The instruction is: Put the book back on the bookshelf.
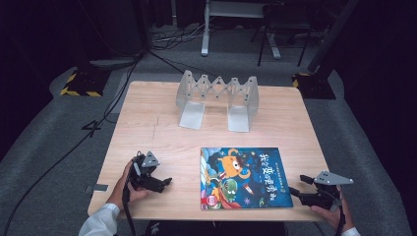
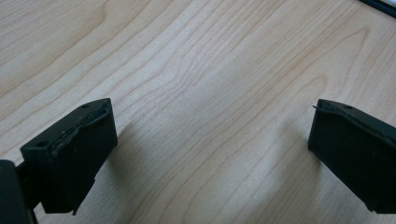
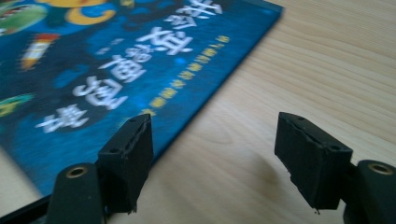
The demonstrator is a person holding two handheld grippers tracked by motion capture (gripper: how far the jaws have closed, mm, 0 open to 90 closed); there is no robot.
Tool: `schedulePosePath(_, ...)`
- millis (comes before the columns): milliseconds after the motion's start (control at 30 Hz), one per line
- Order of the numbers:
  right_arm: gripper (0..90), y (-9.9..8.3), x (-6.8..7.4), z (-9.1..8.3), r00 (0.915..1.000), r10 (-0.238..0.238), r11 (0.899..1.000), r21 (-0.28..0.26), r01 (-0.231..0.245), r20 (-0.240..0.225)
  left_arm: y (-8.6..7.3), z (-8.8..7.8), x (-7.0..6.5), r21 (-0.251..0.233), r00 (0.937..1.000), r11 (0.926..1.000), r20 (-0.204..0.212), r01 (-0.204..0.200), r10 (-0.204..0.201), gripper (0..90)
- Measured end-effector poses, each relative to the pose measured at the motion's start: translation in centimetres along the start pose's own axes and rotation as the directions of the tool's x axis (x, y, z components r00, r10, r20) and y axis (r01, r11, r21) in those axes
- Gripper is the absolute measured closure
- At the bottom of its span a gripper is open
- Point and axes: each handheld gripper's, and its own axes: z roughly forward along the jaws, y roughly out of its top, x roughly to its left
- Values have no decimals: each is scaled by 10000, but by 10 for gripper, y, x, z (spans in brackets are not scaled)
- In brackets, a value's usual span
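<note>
Two wide-open grippers, left (image 1: 162, 183) and right (image 1: 301, 185), flank a glossy blue book (image 1: 244, 178) on the pale woodgrain table (image 1: 147, 123); grey carpet surrounds.

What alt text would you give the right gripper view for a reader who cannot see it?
The right gripper is open, its two black jaws low over a light wooden table, holding nothing. A blue picture book with white characters on its cover lies flat on the table; its edge runs diagonally, passing just behind the jaw seen on the left.

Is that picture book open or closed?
Closed: the book lies flat on the table, front cover up, no pages showing.
</note>
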Motion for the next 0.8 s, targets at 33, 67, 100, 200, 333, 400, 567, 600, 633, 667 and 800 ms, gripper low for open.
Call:
schedulePosePath(33,297,0,0,0,10000,0,10000,0,0,0,0,0,0,0,10000,10000,0,0,0,34)
schedulePosePath(67,294,1,4,-1,10000,-79,10000,5,79,-30,1,1,-1,-2,9999,10000,126,-60,60,34)
schedulePosePath(100,292,2,11,-2,9996,-188,9998,-53,187,-191,4,3,-2,18,9998,10000,197,-78,78,27)
schedulePosePath(200,285,2,20,-1,9981,-467,9989,78,470,-404,8,7,-4,53,9990,9997,370,-252,250,32)
schedulePosePath(333,272,0,32,3,9969,-612,9976,278,626,-485,20,18,-8,-75,9953,9979,715,-647,651,46)
schedulePosePath(400,269,-1,36,1,9973,-527,9981,284,542,-512,29,25,-8,-98,9938,9975,861,-698,704,51)
schedulePosePath(567,265,-7,40,-4,9964,-408,9986,307,432,-739,52,42,-11,-309,9855,9955,1419,-893,928,160)
schedulePosePath(600,266,-8,40,-5,9967,-348,9988,323,373,-739,58,46,-13,-329,9846,9960,1518,-826,866,174)
schedulePosePath(633,272,-10,41,-6,9959,-461,9976,479,499,-780,69,50,-15,-447,9822,9954,1644,-850,913,158)
schedulePosePath(667,273,-11,42,-6,9953,-559,9966,554,603,-790,69,50,-15,-447,9822,9954,1644,-850,913,159)
schedulePosePath(800,290,-12,47,-5,9953,-760,9945,679,800,-595,94,62,-23,-724,9762,9895,1690,-1255,1361,159)
